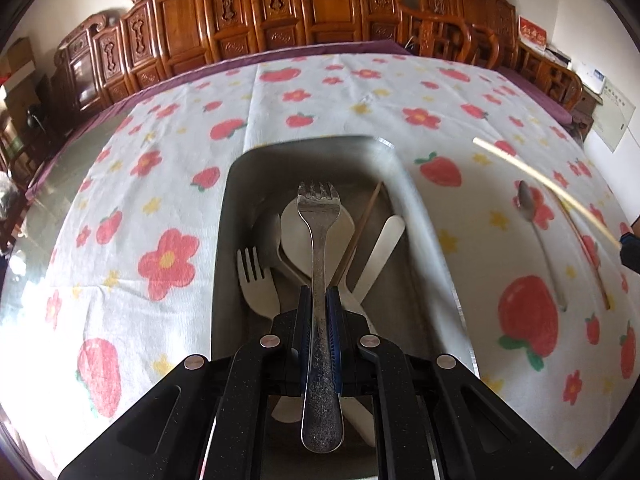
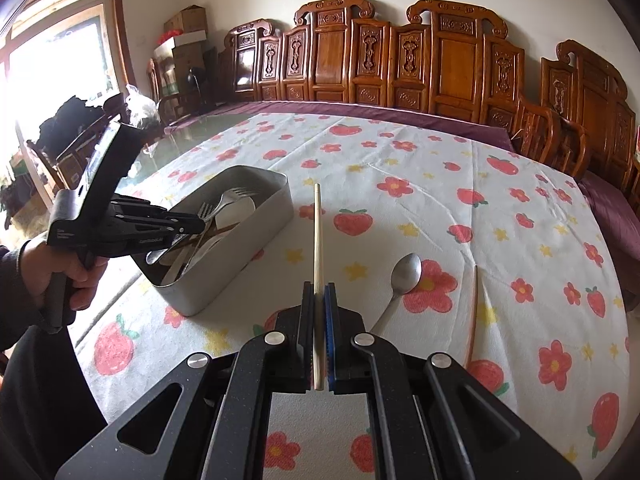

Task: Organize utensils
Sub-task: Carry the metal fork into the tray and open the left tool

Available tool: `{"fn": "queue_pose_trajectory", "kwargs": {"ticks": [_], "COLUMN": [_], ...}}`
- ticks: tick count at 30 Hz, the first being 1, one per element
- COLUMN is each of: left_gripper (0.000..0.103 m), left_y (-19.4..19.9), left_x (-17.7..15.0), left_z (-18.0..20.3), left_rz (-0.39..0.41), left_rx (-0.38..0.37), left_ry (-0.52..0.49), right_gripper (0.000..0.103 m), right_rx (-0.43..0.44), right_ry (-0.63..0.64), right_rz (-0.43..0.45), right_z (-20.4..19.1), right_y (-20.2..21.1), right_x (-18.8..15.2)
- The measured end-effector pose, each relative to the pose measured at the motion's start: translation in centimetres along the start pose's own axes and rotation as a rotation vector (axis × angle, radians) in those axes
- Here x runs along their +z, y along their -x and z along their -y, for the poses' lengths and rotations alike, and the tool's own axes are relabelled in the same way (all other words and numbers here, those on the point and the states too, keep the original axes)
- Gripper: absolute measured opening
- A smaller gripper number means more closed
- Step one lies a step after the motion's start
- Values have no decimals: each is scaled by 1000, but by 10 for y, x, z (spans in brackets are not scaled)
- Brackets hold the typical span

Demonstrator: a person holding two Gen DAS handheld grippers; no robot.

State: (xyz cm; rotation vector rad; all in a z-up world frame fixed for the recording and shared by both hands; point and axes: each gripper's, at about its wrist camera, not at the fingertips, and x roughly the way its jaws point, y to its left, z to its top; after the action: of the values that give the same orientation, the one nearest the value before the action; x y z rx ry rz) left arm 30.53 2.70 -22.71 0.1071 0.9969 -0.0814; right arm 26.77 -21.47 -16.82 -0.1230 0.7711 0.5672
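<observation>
A table under a flowered cloth [image 2: 400,216] bears a metal tray [image 2: 256,232], a spoon [image 2: 404,276] and what looks like a chopstick [image 2: 472,312].

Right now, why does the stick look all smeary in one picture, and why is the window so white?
In the left wrist view the chopstick at the right edge is motion-blurred, while the fork looks sharp. In the right wrist view the same chopstick is crisp, the window is blown out white, and the fisheye lens bends the table edge.
</observation>
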Motion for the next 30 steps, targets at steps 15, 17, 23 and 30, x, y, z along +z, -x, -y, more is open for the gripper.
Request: {"fn": "queue_pose_trajectory", "kwargs": {"ticks": [15, 17, 23, 30], "left_gripper": [25, 28, 29, 41], "left_y": [21, 30, 55, 66], "left_x": [8, 6, -2, -12], "left_z": [-8, -11, -22, -37], "left_rz": [57, 84, 161, 200], "left_rx": [-19, -21, -29, -10], "left_ry": [37, 42, 52, 73], "right_gripper": [6, 6, 6, 6], "right_rx": [10, 12, 23, 54], "right_ry": [10, 10, 25, 10], "right_rz": [-4, -2, 1, 6], "right_z": [-13, -18, -39, -65], "right_y": [-8, -8, -9, -14], "right_x": [3, 5, 11, 24]}}
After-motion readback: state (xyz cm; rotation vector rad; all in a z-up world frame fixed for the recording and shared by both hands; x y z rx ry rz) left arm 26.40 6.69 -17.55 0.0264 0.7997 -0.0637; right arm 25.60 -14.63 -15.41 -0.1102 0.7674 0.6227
